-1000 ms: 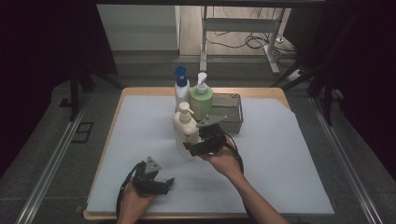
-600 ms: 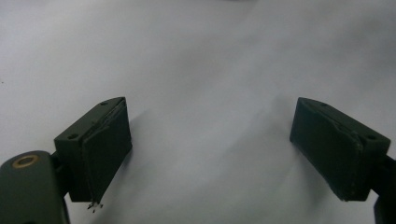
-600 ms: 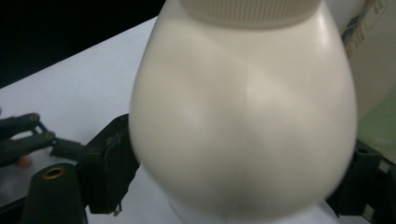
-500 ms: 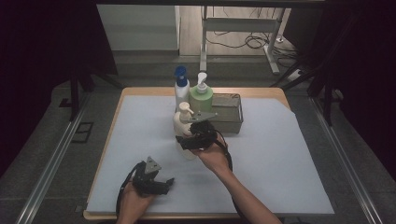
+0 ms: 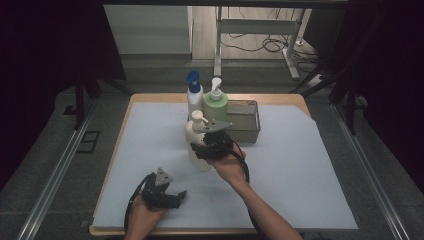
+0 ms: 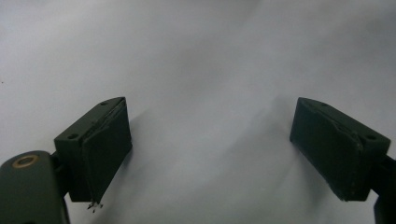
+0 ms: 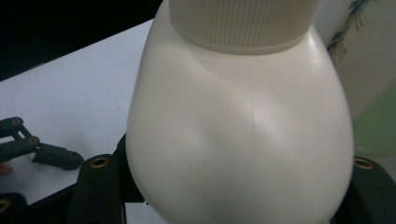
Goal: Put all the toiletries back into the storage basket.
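Surface: tabletop [image 5: 150, 102] with a wooden rim is covered by a pale sheet [image 5: 300, 170]; dark floor, metal rails and cables are seen around and beyond it.
Things: a cream pump bottle [image 5: 196, 137] is stood mid-table; behind it a blue-capped bottle [image 5: 194, 95], a green pump bottle [image 5: 215, 102] and a grey metal tray [image 5: 248, 121] are grouped.
Right claw [image 5: 206, 148]: held level by the right hand [image 5: 228, 165], clenched around the cream pump bottle's body.
Left claw [image 5: 175, 196]: rested low near the front edge, jaws spread wide, nothing held.
Right gripper view: the bottle's rounded shoulder and ribbed collar are shown close up.
Left gripper view: bare sheet is seen between the parted jaws.
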Tool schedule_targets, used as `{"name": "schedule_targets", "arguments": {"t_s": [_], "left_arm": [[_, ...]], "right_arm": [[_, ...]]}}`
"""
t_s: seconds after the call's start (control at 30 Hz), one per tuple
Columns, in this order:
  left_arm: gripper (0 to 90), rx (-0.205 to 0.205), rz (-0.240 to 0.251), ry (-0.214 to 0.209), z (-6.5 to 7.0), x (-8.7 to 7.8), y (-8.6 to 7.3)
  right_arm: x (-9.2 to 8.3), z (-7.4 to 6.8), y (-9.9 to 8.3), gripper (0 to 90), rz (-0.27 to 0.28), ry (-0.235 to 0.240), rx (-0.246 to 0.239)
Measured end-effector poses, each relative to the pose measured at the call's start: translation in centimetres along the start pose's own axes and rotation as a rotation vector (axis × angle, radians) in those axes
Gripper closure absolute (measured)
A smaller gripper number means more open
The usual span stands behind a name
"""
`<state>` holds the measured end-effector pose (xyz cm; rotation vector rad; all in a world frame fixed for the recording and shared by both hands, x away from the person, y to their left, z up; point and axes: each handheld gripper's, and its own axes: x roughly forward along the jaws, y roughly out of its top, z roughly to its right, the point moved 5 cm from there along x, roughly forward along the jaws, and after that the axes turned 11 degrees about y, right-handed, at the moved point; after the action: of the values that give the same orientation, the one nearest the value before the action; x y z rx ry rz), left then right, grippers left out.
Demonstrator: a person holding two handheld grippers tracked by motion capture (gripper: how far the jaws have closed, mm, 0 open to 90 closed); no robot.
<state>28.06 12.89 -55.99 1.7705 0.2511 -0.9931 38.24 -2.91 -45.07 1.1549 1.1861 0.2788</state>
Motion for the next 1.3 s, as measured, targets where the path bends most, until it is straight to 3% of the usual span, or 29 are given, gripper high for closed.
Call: {"name": "schedule_targets", "arguments": {"t_s": [0.3,0.63,1.3], "left_arm": [[12.2,0.001,0.0,-0.002,0.0,0.0,0.0],[12.2,-0.001,0.002,-0.002,0.0,0.0,0.0],[12.2,0.0,0.0,-0.002,0.0,0.0,0.0]], "right_arm": [[-1.6,-0.4,0.1,37.0,0.001,0.022,-0.015],[-4.3,0.4,0.0,37.1,0.009,0.062,0.033],[-9.3,3.1,-0.4,37.3,0.024,0.022,0.073]]}}
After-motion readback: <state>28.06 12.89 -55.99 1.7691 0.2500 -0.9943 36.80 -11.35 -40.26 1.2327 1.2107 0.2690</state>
